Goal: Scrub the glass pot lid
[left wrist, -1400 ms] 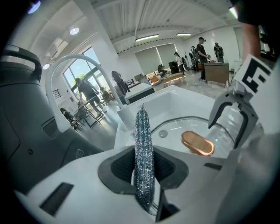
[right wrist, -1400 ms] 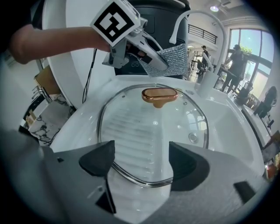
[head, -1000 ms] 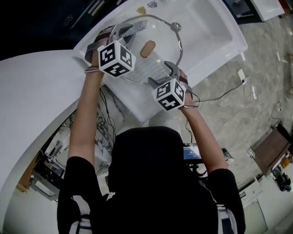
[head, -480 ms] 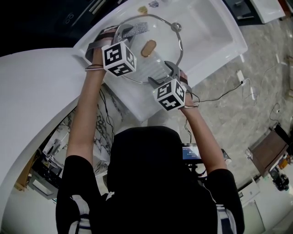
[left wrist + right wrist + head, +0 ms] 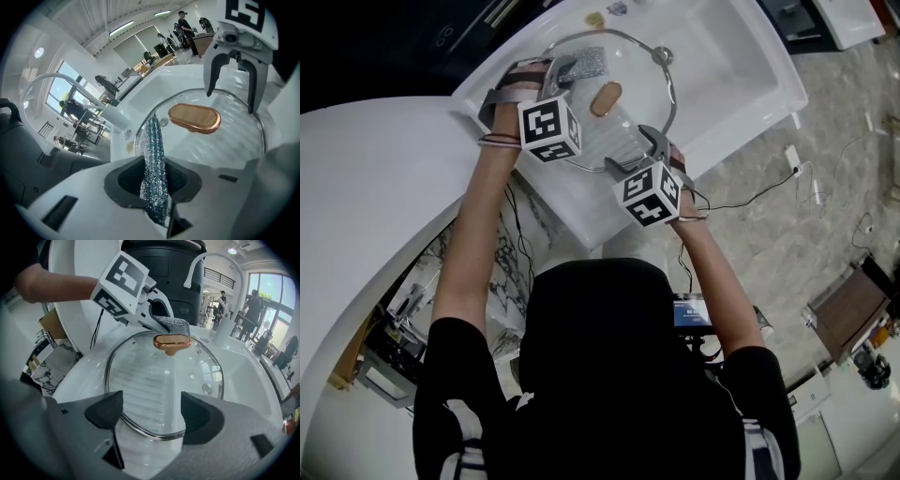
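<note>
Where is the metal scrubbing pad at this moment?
In the head view, the scrubbing pad sits upper left, pinched in the left gripper, against the glass lid beside its wooden knob.

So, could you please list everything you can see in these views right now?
glass pot lid: one, clear with a metal rim, lying over the sink
knob: one, copper-brown, at the lid's centre
scouring cloth: one, silvery, over the lid by the knob
sink: one, white, under the lid
faucet: one, white, arched, beyond the lid
cable: one, black, on the stone floor right of the sink
left gripper: one, grey-white with a marker cube, shut on the scouring cloth
right gripper: one, same colours, jaws apart at the lid's near rim
</note>
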A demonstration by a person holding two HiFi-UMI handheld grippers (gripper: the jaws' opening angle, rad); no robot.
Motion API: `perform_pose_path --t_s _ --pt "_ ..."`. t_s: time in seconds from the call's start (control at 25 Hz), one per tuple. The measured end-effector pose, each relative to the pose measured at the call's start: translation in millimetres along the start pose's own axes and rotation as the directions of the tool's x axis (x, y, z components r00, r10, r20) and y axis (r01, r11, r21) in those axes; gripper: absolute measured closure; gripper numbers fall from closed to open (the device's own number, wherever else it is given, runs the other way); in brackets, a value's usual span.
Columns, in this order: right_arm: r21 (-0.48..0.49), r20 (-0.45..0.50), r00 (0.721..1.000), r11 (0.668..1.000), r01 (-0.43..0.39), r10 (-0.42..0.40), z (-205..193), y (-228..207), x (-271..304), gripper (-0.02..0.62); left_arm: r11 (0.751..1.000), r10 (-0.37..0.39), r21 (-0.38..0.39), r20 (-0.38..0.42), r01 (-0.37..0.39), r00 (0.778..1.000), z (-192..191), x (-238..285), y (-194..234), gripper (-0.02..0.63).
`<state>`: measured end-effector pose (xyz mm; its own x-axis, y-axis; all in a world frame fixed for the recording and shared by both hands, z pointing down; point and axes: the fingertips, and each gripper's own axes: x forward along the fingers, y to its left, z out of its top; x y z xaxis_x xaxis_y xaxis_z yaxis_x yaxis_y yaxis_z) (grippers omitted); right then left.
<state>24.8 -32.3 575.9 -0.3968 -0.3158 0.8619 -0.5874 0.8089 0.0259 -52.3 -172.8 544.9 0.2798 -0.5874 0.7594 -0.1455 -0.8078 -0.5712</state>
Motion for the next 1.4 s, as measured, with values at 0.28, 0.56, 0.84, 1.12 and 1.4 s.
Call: perform_pose_path --t_s 0.28,0.56,0.84,1.12,1.4 --pt "0.001 -0.008 1.000 1.000 0.000 0.000 -0.3 0.2 0.4 0.219 1.000 -0.003 -0.003 -0.009 0.003 1.000 -1.9 -5.0 -7.3 0.531" --pt "0.000 -0.012 1.000 1.000 0.000 0.000 -0.3 0.0 0.3 0.219 1.000 -0.018 0.020 -0.030 0.019 0.999 -5.9 -17.2 -20.9 0.531" --pt "-0.001 -0.018 1.000 1.000 -0.001 0.001 -0.5 0.7 1.0 0.219 1.000 -0.002 0.001 -0.045 0.002 0.999 -10.3 -24.6 -32.4 0.531" --pt "0.002 -0.021 1.000 1.000 0.000 0.000 -0.9 0.5 1.1 0.219 1.000 0.003 0.005 -0.051 -0.002 0.999 -11.6 -30.2 -44.7 0.531" --pt "0.001 -0.025 1.000 1.000 -0.002 0.002 -0.5 1.0 1.9 0.219 1.000 0.003 -0.016 -0.058 -0.004 0.998 -14.4 -37.8 -55.6 0.531"
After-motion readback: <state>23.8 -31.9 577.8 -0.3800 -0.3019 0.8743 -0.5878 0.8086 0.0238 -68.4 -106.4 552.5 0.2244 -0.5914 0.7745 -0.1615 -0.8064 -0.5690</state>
